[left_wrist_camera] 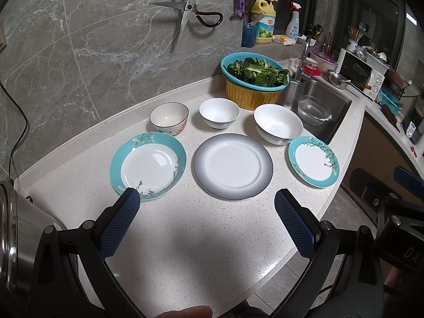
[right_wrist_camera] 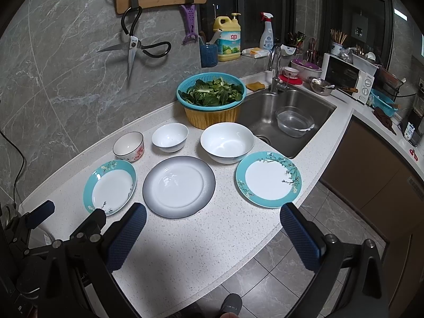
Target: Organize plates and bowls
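Note:
Three plates lie in a row on the white counter: a teal-rimmed deep plate [left_wrist_camera: 148,165] [right_wrist_camera: 110,186] at left, a grey-rimmed plate [left_wrist_camera: 233,166] [right_wrist_camera: 179,186] in the middle, a teal-rimmed flat plate [left_wrist_camera: 314,161] [right_wrist_camera: 268,179] at right by the counter edge. Behind them stand a floral bowl [left_wrist_camera: 169,118] [right_wrist_camera: 129,146], a small white bowl [left_wrist_camera: 219,112] [right_wrist_camera: 170,137] and a large white bowl [left_wrist_camera: 278,127] [right_wrist_camera: 227,142]. My left gripper [left_wrist_camera: 206,201] is open and empty, above the counter in front of the plates. My right gripper [right_wrist_camera: 213,214] is open and empty, near the counter's front edge.
A teal colander of greens [left_wrist_camera: 254,73] [right_wrist_camera: 212,91] sits on a yellow basin behind the bowls. A sink [right_wrist_camera: 288,114] with a clear bowl [right_wrist_camera: 294,122] lies right of them. A steel appliance [left_wrist_camera: 18,228] stands at the left. Scissors [right_wrist_camera: 132,45] hang on the wall.

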Tool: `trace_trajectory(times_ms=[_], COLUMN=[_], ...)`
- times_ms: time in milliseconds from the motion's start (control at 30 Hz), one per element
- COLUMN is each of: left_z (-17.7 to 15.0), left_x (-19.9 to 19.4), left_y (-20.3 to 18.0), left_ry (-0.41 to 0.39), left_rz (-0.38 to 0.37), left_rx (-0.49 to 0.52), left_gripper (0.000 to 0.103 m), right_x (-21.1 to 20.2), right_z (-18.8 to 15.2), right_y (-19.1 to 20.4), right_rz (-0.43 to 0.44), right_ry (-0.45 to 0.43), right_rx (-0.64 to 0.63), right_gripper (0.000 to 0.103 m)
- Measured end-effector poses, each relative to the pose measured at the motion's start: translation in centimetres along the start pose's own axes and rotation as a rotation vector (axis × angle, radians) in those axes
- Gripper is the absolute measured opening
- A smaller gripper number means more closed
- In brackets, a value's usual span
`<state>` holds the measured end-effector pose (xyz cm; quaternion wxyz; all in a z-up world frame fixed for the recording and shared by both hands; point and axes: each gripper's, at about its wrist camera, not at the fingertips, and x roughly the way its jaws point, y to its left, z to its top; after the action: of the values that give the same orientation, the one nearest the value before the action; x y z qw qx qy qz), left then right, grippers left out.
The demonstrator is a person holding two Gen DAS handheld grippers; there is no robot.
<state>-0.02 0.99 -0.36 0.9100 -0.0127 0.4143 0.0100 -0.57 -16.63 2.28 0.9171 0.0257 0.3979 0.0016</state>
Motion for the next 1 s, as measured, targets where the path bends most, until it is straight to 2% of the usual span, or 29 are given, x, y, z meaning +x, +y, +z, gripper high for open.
trace_trajectory(times_ms=[1000], left_z=[-0.50], left_x=[-0.10], left_y=[0.03], left_ry=[0.004], left_rz=[0.000], left_rx=[0.003], left_gripper=[0.103], right_x=[0.23], right_z=[0.10], right_y=[-0.39], right_rz=[-0.001], right_ry=[0.003], right_rx=[0.000], right_gripper=[0.103])
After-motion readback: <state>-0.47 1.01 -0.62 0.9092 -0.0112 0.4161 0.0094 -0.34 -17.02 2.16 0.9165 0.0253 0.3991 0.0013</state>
